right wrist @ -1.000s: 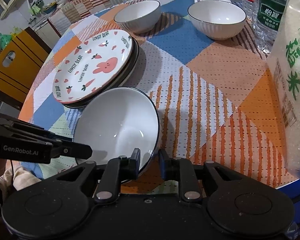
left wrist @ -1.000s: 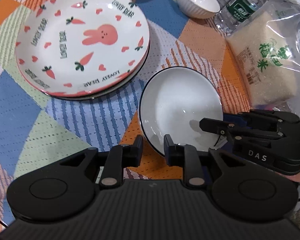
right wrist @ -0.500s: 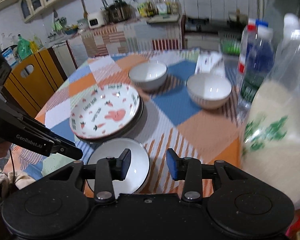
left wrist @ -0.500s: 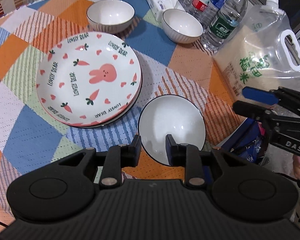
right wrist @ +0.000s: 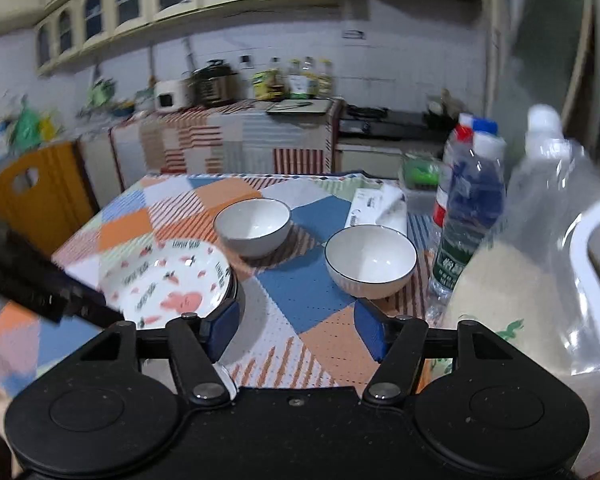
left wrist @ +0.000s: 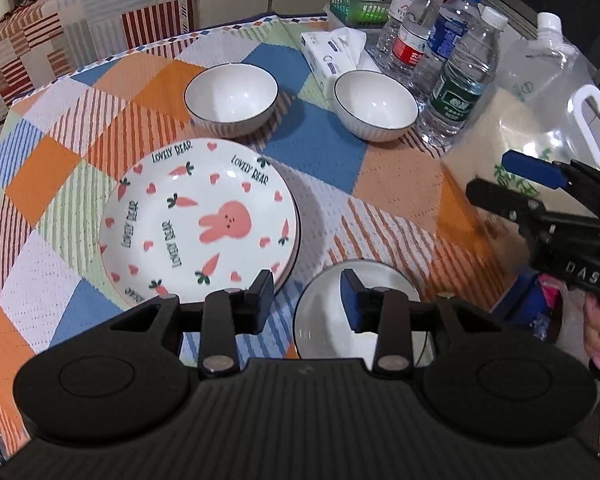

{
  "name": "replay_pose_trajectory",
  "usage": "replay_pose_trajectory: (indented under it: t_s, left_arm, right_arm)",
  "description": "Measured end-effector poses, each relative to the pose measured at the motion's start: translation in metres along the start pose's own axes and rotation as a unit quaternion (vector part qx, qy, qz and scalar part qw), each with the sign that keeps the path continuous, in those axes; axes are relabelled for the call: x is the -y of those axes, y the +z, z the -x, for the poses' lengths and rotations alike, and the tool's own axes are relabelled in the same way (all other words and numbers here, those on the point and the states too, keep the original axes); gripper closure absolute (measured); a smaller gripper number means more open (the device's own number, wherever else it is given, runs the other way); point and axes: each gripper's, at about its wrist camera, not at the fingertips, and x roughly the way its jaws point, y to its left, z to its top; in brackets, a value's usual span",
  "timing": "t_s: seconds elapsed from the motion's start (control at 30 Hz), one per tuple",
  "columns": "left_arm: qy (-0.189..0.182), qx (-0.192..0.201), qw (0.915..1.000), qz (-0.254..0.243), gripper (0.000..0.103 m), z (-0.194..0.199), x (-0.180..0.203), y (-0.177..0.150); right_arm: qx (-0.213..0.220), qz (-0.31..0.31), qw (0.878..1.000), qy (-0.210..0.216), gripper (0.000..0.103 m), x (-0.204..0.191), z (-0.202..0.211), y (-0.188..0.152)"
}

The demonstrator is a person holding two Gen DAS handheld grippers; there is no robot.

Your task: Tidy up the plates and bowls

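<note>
On the left part of the desk [left wrist: 28, 168], which is covered with a patchwork cloth, the stack of rabbit plates [left wrist: 198, 222] lies flat, with a darker plate rim showing under the top one. Just right of it, at the near edge of the desk, the small white dish [left wrist: 324, 312] rests on the cloth, partly hidden behind the left claw [left wrist: 306, 300]. This claw is released; its jaws have just been opening, and nothing is between them, the dish being below and apart from the pads. Toward the far edge stand the two white bowls, the left bowl [left wrist: 231, 98] and the right bowl [left wrist: 375, 105], apart from each other and not yet stacked. The right claw [right wrist: 296, 330] is also released and empty, its jaws have just been opening too, and it looks over the cloth toward the bowls. At the right edge are the water bottles [left wrist: 458, 92] and the big rice jug [left wrist: 540, 132], very near the right bowl. I judge that the dish has been set down and the bowls are next. The risk is there: if the right claw reaches for the right bowl from the right side, it may knock a bottle over, because they stand so close. Also the bowl rim is smooth and rounded, so a shallow pinch may slip, and the dish near the desk edge may be pushed off by a low pass.
</note>
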Motion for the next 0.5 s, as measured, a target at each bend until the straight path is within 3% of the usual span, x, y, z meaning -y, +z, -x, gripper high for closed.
replay_pose_trajectory:
  t_s: [0.23,0.5]
  left_arm:
    - [0.02,-0.001,0.9998,0.002,0.062,-0.02,-0.002,0.018]
    - [0.021,0.006,0.9996,0.018,0.062,-0.043,-0.016,0.041]
  right_arm:
    - [0.025,-0.005,1.0,0.018,0.03,0.004,-0.026,0.003]
    - [-0.008,-0.011,1.0,0.025,0.03,0.008,-0.071,-0.005]
